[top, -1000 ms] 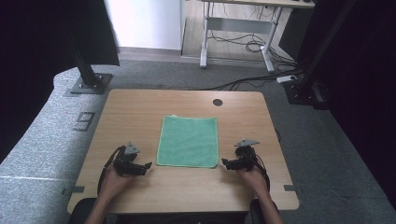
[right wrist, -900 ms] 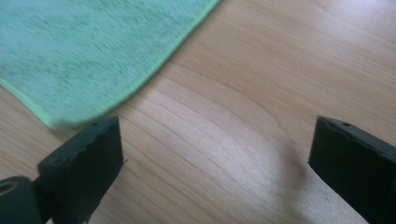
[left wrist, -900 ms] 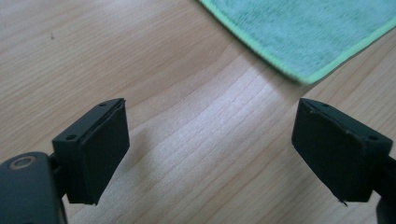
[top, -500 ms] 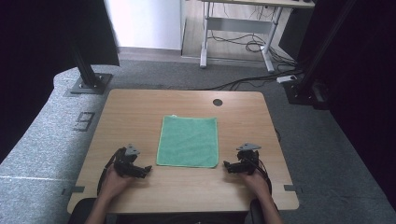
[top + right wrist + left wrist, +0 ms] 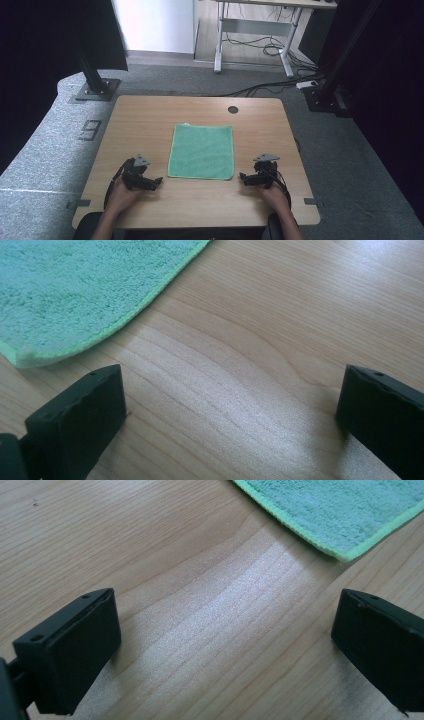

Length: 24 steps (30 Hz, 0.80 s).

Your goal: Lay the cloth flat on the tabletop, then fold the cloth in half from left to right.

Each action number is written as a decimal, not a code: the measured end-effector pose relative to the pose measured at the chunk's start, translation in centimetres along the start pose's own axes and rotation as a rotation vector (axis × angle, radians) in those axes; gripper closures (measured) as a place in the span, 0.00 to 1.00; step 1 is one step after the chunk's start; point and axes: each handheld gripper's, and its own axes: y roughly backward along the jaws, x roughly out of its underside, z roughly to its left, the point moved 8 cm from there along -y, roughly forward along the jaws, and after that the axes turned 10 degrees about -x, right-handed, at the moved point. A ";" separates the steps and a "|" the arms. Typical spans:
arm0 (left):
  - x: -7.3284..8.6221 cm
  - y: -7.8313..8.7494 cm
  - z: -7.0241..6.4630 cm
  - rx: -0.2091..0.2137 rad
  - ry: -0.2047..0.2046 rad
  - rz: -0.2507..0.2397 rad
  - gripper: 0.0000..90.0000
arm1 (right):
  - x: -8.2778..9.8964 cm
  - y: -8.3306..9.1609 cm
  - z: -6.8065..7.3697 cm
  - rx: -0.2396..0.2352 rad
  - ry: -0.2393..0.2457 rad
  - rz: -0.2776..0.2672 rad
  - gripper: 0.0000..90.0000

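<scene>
Item one: my left gripper (image 5: 155, 181), held low over the surface (image 5: 150, 120) at its near edge. I see its jaws spread wide in the left gripper view, having just finished opening, with nothing between them but bare wood grain. Its tips point toward the cloth.

Item two: my right gripper (image 5: 243, 177), likewise low over the near part of the surface. I see its jaws spread wide too, having just finished opening, with bare wood between them. Its tips point back toward the cloth from the other side.

Item three: green cloth (image 5: 202, 151), one piece, terry weave with a lighter stitched hem. It lies flat and squared between my two grippers, touched by neither. From the left gripper it sits ahead and to the right, its near corner (image 5: 345, 557) just beyond the gap between the jaws. From the right gripper it sits ahead and to the left, its other near corner (image 5: 22, 359) just past the left jaw. Both corners rest on the wood, not lifted.

Item four: surface, light wood, rectangular, with a round dark cable hole (image 5: 233, 109) well beyond the cloth's far edge, farther from both grippers than anything else on it.

Item five: both hands, one behind each gripper, forearms coming in over the near edge.
</scene>
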 end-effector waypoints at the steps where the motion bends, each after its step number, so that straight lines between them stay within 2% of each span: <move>1: 0.0 0.0 0.0 0.000 0.000 0.000 0.00 | 0.0 0.0 0.0 0.000 -0.001 0.000 0.00; 7: 0.0 0.0 0.0 0.003 -0.001 0.005 0.00 | 0.0 0.0 0.0 0.000 -0.001 0.000 0.00; 13: -0.6 -0.1 0.3 0.008 0.017 0.018 0.00 | 0.0 0.1 0.0 -0.008 0.002 0.007 0.00; 16: -1.3 -0.1 0.6 -0.009 0.014 0.004 0.00 | 0.0 0.1 0.0 -0.006 -0.004 0.020 0.00; 18: -2.0 -0.1 0.9 -0.024 0.004 -0.010 0.00 | -0.2 0.1 0.3 -0.024 -0.008 0.022 0.00; 24: -4.5 -0.5 1.5 -0.043 0.008 -0.045 0.00 | -1.7 0.3 1.6 -0.056 -0.003 -0.013 0.00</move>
